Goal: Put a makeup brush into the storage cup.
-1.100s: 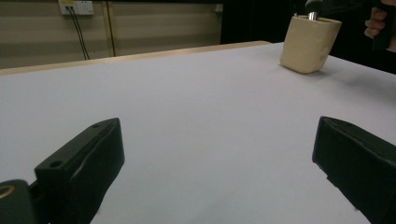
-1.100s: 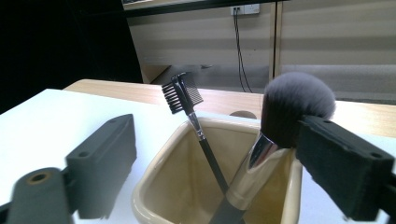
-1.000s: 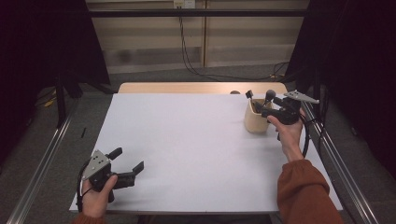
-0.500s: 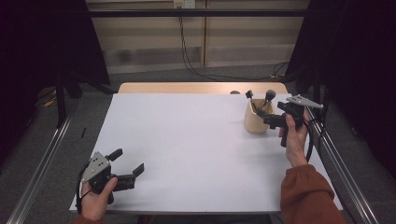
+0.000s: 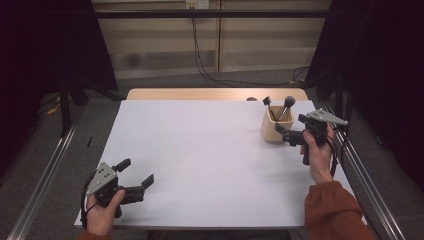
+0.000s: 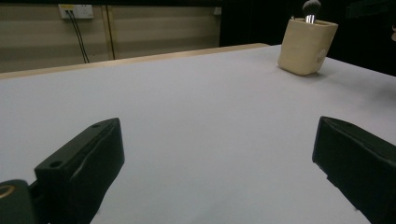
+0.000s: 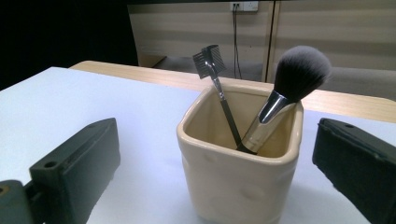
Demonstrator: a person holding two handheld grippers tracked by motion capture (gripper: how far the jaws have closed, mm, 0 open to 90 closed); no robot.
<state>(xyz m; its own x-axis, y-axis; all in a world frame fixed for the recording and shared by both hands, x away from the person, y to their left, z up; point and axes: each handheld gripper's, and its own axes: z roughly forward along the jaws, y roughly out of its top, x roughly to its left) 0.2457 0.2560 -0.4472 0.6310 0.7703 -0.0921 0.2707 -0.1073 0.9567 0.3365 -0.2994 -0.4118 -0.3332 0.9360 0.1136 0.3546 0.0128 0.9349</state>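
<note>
The cream square ceramic cup (image 5: 272, 131) is standing upright on the white bench (image 5: 210, 150) in the right part of the high view, near the bench's far right corner. A fluffy grey-tipped makeup brush with a silver ferrule (image 7: 289, 93) is leaning against the cup's right wall in the right gripper view, bristles up. A thin metal brow comb with a small toothed head (image 7: 212, 70) is leaning beside it, its head rising above the rim at upper centre.

The right gripper (image 5: 287, 131) is hovering just beside the cup's right side in the high view, held by a hand with a rust-coloured sleeve (image 5: 335, 210). Its black fingers (image 7: 74, 168) have just been opening and are now standing wide apart, flanking the cup without touching it; nothing is pressed between them.

The left gripper (image 5: 135, 172) is resting near the lower left of the high view, close to the bench's near edge and well apart from the cup. Its fingers (image 6: 81, 165) are standing wide apart over bare bench, gripping nothing, with the cup showing far off at the upper right of the left gripper view.
</note>
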